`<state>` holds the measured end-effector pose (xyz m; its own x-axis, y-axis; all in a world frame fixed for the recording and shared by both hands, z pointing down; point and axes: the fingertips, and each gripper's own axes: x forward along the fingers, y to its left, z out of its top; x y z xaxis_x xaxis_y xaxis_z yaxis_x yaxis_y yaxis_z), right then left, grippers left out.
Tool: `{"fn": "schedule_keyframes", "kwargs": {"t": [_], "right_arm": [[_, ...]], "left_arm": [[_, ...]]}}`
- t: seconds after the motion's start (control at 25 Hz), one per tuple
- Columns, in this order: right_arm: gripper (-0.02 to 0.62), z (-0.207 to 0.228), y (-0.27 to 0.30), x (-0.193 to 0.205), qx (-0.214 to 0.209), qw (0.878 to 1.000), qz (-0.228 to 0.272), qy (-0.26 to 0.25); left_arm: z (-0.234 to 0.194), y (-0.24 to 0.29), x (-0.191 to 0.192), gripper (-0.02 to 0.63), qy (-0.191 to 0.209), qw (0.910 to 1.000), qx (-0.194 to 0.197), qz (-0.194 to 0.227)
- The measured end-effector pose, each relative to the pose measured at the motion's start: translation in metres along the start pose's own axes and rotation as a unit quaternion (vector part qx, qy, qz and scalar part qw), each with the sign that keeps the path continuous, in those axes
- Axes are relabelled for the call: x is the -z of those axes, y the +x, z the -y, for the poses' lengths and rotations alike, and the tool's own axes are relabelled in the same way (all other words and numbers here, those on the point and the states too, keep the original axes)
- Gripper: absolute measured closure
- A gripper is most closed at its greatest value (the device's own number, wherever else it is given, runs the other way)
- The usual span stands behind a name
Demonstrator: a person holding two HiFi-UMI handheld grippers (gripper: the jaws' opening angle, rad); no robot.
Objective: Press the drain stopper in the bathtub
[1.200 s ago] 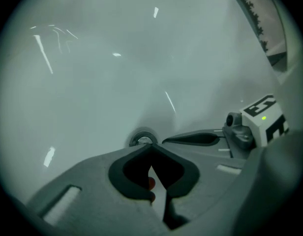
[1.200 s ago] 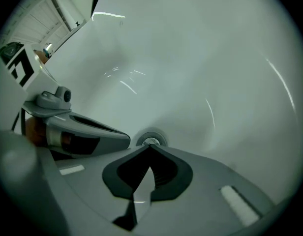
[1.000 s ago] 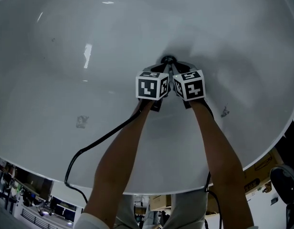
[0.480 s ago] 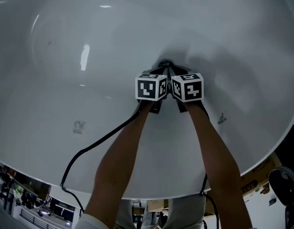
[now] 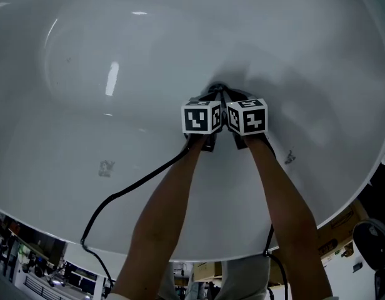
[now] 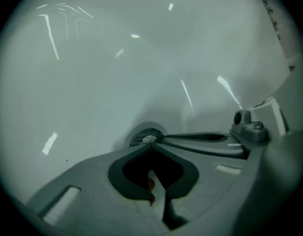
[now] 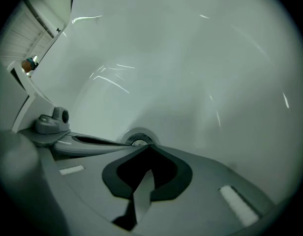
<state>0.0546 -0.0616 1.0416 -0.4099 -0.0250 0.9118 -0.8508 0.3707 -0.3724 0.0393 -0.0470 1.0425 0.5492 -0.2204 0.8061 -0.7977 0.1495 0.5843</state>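
Observation:
The round metal drain stopper (image 6: pixel 145 134) (image 7: pixel 138 141) sits in the floor of the white bathtub (image 5: pixel 117 55). Both grippers lie side by side and point at it. My left gripper (image 6: pixel 150 142) (image 5: pixel 215 93) is shut, its joined tips resting at the stopper's near edge. Shut as well, my right gripper (image 7: pixel 143 147) (image 5: pixel 224 93) meets the stopper from the other side. In the head view the tips and their shadow hide the stopper. Nothing is held in either one.
The tub's near rim (image 5: pixel 180 252) curves across the bottom of the head view, with a black cable (image 5: pixel 117 199) trailing over it. Small dark smudges (image 5: pixel 105 167) mark the tub wall. A cardboard box (image 5: pixel 342 220) stands outside the tub at the right.
Both grippers have edged forward onto the drain; the dark stopper ring seen ahead of the tips a second ago is now covered by them in the head view.

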Motion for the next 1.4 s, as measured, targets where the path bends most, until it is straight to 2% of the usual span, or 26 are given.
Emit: {"fn": "schedule_keyframes", "kwargs": {"t": [0.2,0.4,0.52,0.72,0.92,1.4], "right_arm": [[0.591,0.012,-0.036,-0.004,0.034,0.997,0.04,0.056],[0.591,0.023,-0.062,-0.012,0.041,0.994,0.076,0.073],[0.591,0.029,-0.07,-0.014,0.045,0.992,0.084,0.085],[0.591,0.017,-0.081,-0.013,0.041,0.994,0.074,0.063],[0.591,0.007,-0.088,-0.009,0.039,0.994,0.073,0.065],[0.591,-0.038,-0.164,-0.001,0.039,0.995,0.076,0.056]], "left_arm": [[0.007,-0.008,0.012,0.612,0.032,0.9993,-0.011,-0.016],[0.007,-0.003,0.014,0.611,0.05,0.9975,-0.048,-0.017],[0.01,-0.001,0.013,0.611,0.065,0.9961,-0.055,-0.023],[0.014,-0.013,0.014,0.608,0.064,0.9967,-0.047,-0.017],[0.01,-0.03,0.014,0.607,0.072,0.9958,-0.055,-0.012],[0.068,-0.122,-0.005,0.607,0.095,0.9937,-0.054,0.026]]}}
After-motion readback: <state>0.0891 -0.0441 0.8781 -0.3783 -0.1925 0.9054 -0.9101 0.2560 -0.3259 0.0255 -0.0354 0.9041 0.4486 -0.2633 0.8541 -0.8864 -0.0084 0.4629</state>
